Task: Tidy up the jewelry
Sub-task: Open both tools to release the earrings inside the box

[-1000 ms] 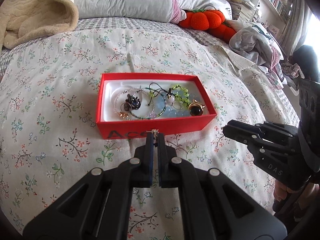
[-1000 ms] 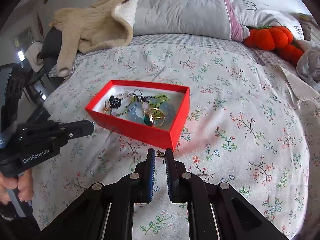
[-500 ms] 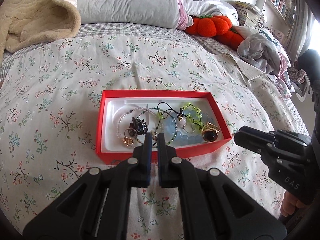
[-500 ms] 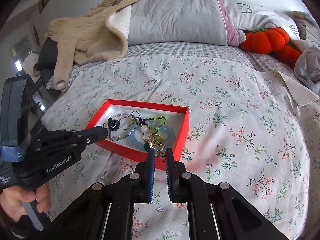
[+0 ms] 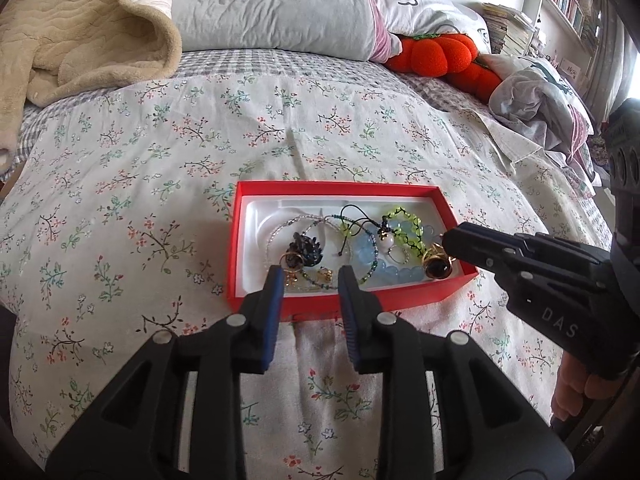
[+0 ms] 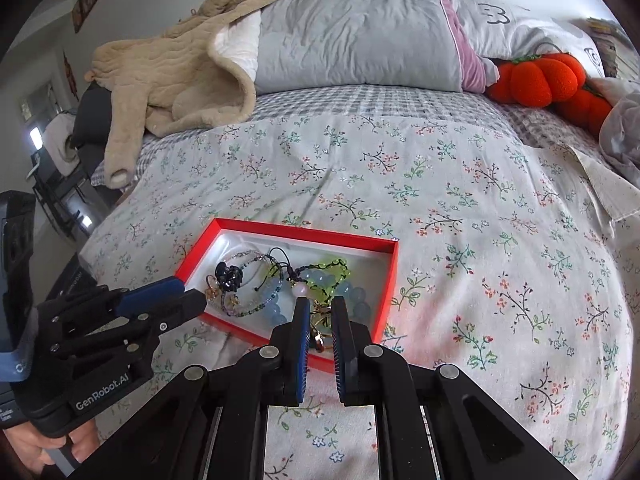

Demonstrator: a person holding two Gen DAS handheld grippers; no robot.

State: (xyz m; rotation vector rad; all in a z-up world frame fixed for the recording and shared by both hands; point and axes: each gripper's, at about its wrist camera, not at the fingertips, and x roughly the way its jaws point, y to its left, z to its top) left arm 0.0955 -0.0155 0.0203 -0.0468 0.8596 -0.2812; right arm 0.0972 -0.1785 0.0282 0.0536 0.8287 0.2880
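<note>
A red box [image 5: 340, 190] [image 6: 304, 234] with a white lining lies on the floral bedspread. It holds a black flower piece [image 5: 306, 250], a green bead bracelet [image 5: 408, 228], a blue bead bracelet [image 5: 400, 272] and a gold ring with a dark stone [image 5: 436, 266]. My left gripper [image 5: 311, 280] [image 6: 188, 294] hangs over the box's near left part. Its jaws are opening, and a small gold piece [image 5: 325, 276] lies loose in the box between them. My right gripper [image 6: 321, 312] [image 5: 446, 240] is over the box's right end, shut on a small gold piece [image 6: 319, 336].
A beige blanket [image 5: 80, 40], a grey pillow [image 5: 272, 4] and an orange pumpkin plush [image 5: 436, 52] lie at the head of the bed. Crumpled clothes [image 5: 536, 96] sit at the right, bookshelves behind them. The bed's edge drops off at the left in the right wrist view.
My left gripper moved from in front of the box to over its near edge, and its jaws parted. My right gripper moved forward over the box's right end, still shut.
</note>
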